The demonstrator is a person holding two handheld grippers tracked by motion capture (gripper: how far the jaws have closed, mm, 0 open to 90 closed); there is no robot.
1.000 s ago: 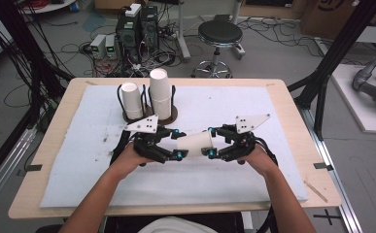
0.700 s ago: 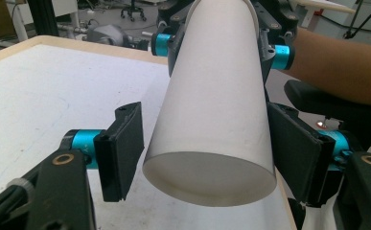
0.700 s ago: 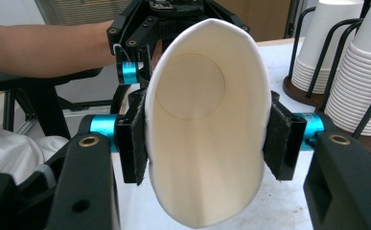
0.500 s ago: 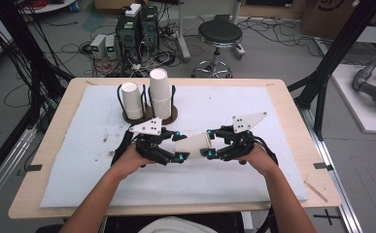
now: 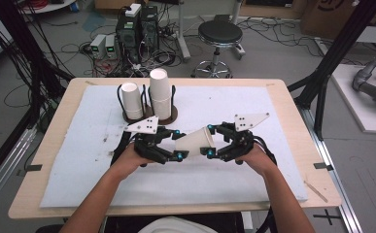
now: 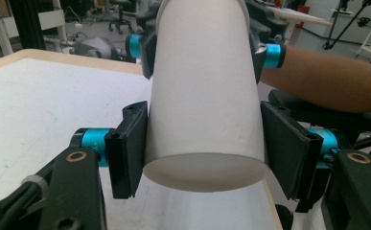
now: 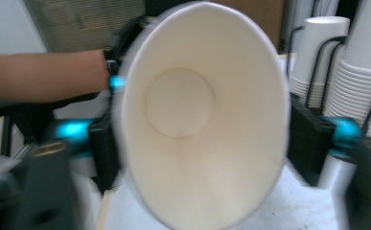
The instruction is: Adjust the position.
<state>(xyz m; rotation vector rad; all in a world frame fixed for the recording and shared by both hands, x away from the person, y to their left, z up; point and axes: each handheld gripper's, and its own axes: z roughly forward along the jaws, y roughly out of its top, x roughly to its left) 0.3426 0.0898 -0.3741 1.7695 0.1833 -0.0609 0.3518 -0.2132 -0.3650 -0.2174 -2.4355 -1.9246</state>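
A white paper cup (image 5: 194, 142) lies on its side in the air between both grippers, above the white mat (image 5: 253, 107). My left gripper (image 5: 178, 144) is shut on the cup's narrow base end; its pads (image 6: 130, 148) press both sides of the cup (image 6: 204, 96). My right gripper (image 5: 209, 141) holds the wide rim end. Its jaws have just been opening, but both pads (image 7: 312, 143) still touch the rim. The cup's open mouth (image 7: 202, 120) faces that camera and looks squeezed to an oval. The right gripper's jaws (image 6: 269, 48) also clasp the far end.
A black wire holder at the back of the mat carries two stacks of upturned paper cups, a short one (image 5: 132, 99) and a taller one (image 5: 160, 92). The same stacks (image 7: 346, 72) stand close behind the right gripper. The wooden table edge (image 5: 176, 211) runs along the front.
Both hands keep their place with the cup between the grippers. No other movement is plain in the high view.
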